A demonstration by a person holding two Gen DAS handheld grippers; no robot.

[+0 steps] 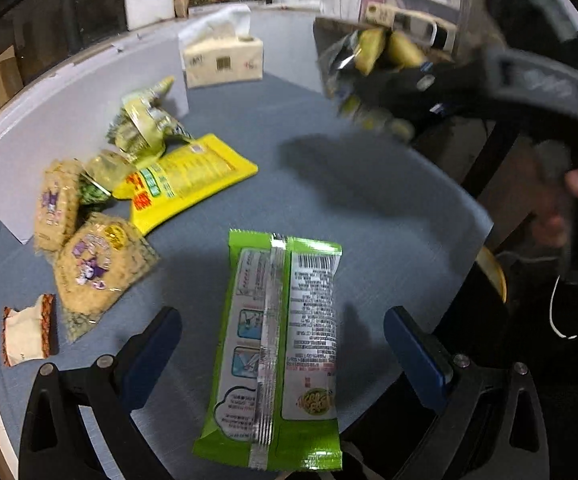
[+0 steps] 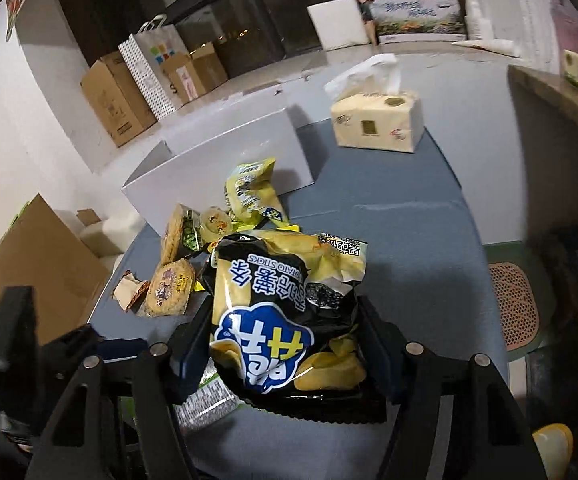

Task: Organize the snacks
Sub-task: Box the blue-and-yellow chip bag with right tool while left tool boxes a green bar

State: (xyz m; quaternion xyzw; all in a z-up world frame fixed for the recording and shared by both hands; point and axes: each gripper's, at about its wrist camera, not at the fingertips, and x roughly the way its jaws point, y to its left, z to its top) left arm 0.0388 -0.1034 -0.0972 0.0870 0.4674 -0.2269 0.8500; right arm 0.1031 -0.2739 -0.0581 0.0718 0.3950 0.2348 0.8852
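My right gripper (image 2: 285,334) is shut on a black and yellow potato-sticks bag (image 2: 285,304), held above the blue table (image 2: 409,220). In the left wrist view this bag (image 1: 369,76) is a blur at the upper right, in the air. My left gripper (image 1: 285,328) is open, tilted down over a green snack packet (image 1: 281,344) that lies back-side up on the table (image 1: 369,208). The packet sits between the fingers (image 1: 157,344), and the pads stand apart from it. A corner of the green packet (image 2: 205,400) shows under the held bag.
A snack pile lies at the left: a yellow packet (image 1: 185,184), round cookie packets (image 1: 97,264), jelly cups (image 1: 137,132), a torn brown wrapper (image 1: 29,332). Behind it stands a white box (image 2: 217,160). A tissue pack (image 2: 377,124) sits far back. Cardboard boxes (image 2: 117,96) line the floor.
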